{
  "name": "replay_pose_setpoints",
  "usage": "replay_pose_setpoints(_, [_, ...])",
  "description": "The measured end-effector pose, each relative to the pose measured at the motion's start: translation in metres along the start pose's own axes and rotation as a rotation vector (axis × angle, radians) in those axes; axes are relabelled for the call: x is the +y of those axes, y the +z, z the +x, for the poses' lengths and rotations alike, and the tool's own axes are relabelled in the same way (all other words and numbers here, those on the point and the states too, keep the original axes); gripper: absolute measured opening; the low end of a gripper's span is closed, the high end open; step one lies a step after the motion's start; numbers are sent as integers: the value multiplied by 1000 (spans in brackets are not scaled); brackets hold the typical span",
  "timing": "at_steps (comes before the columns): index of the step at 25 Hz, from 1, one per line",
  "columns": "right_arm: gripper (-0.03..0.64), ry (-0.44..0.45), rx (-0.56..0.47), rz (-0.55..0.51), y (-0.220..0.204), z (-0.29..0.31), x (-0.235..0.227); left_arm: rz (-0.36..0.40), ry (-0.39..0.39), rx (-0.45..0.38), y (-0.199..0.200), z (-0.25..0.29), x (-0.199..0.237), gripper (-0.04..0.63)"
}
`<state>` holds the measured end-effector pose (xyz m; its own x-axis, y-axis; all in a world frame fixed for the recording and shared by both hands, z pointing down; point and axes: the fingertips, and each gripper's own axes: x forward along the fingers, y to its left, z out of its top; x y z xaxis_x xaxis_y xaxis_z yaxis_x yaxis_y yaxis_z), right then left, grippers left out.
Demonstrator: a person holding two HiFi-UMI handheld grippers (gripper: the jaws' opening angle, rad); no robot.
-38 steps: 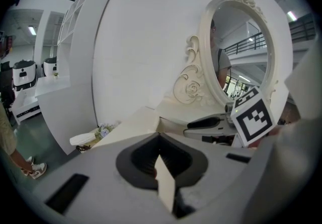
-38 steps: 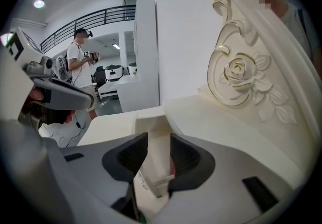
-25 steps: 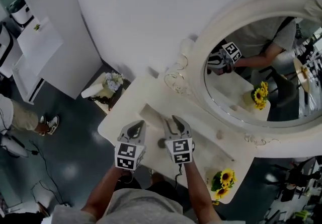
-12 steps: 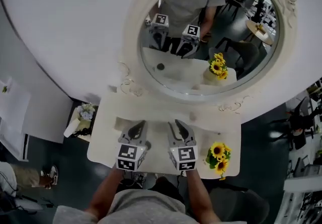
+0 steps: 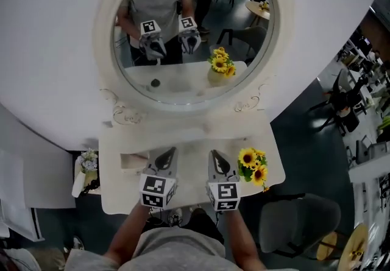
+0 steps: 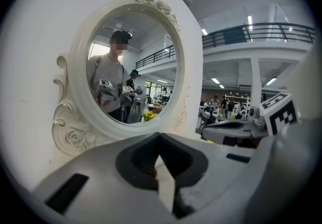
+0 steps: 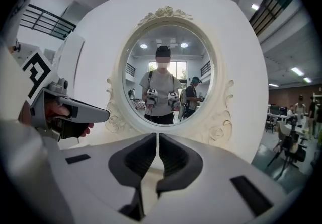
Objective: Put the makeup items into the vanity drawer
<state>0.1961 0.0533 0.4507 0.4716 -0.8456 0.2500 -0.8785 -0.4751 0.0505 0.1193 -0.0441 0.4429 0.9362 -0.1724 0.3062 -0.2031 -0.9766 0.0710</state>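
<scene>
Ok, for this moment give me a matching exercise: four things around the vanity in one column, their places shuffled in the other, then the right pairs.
Things
1. yellow sunflower bouquet
2. oval mirror in a carved cream frame
3. small bunch of pale flowers
4. grey padded chair

Places
A. on the floor, to the right of the cream vanity
B. upright behind the vanity's top
C. on the right end of the vanity's top
D. on a low stand to the left of the vanity

Pairs: 1-C, 2-B, 3-D, 4-A
</scene>
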Motion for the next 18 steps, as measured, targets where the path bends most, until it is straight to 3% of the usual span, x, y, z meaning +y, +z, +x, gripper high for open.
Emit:
replay_pose_setpoints(8, [26, -66, 9, 23, -11, -15, -20, 30, -70, 19, -4, 14, -24, 0])
replay_pose_setpoints(18, [26, -29, 41, 26, -22, 27, -39, 14, -47, 59, -9, 52, -15, 0])
